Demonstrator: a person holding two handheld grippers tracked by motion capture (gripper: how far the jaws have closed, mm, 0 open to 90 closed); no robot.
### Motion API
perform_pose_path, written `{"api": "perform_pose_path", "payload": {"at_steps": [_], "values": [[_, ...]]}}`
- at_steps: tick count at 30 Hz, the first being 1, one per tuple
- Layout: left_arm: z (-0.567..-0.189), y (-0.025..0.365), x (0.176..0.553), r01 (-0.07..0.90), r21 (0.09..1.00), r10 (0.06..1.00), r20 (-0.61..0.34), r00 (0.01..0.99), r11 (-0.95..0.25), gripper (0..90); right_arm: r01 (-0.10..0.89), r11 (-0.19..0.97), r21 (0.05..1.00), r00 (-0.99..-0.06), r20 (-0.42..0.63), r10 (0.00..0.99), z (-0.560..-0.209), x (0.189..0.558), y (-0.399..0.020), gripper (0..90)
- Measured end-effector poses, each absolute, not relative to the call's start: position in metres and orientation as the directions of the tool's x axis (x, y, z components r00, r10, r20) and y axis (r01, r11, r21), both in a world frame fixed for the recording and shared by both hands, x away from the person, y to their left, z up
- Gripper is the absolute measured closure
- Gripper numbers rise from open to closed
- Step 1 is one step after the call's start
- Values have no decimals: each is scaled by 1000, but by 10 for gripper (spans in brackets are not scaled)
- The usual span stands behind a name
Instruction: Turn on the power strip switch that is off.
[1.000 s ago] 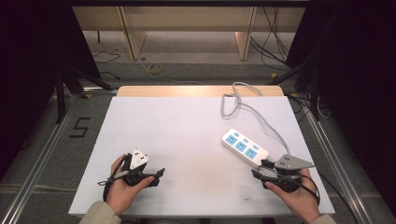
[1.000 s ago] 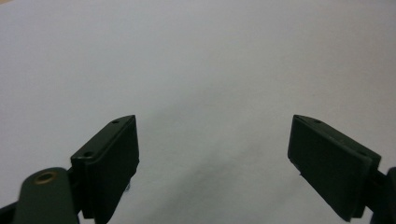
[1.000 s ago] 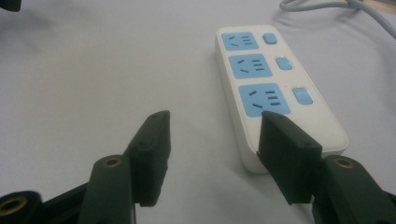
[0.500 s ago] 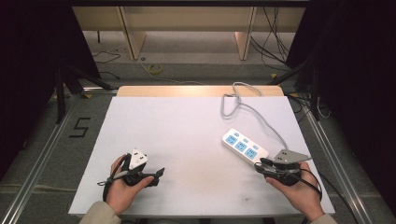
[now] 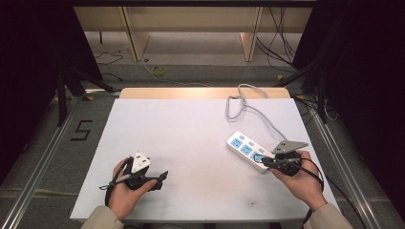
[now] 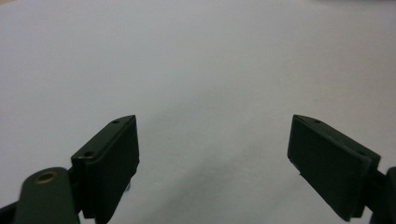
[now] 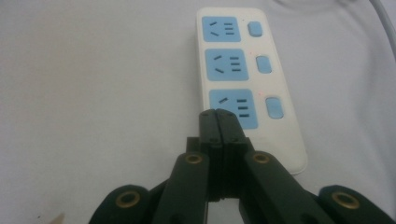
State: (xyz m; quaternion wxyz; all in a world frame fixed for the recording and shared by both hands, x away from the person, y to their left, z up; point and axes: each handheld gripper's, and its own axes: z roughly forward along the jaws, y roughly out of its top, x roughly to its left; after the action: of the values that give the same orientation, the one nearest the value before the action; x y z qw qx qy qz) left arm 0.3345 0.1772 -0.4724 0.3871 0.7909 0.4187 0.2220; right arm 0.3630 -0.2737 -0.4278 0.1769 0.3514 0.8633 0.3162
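A white power strip (image 5: 246, 150) with three blue sockets lies on the right of the white table (image 5: 191, 138); its grey cable (image 5: 248, 107) loops toward the far edge. In the right gripper view the power strip (image 7: 243, 70) shows three blue switches beside the sockets. My right gripper (image 5: 264, 161) is shut with nothing between its jaws, its tips (image 7: 218, 114) over the near end of the strip by the nearest socket. My left gripper (image 5: 162, 176) rests low at the front left, jaws wide open (image 6: 215, 154) over bare table.
A wooden strip (image 5: 205, 93) borders the table's far edge. Metal rails (image 5: 43, 157) run along both sides. Beyond lie a floor with cables (image 5: 157, 71) and shelf legs. A "5" is marked on the floor (image 5: 82, 130) at the left.
My right gripper has moved forward and left onto the near end of the power strip. The left gripper has stayed where it was.
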Motion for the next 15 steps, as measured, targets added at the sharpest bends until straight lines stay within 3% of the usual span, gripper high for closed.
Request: {"api": "perform_pose_path", "payload": {"at_steps": [15], "values": [[-473,176,335,491,798,834,28,551,-351,164,543,537,646,-662,-64,747,-419,386,-271,900]]}}
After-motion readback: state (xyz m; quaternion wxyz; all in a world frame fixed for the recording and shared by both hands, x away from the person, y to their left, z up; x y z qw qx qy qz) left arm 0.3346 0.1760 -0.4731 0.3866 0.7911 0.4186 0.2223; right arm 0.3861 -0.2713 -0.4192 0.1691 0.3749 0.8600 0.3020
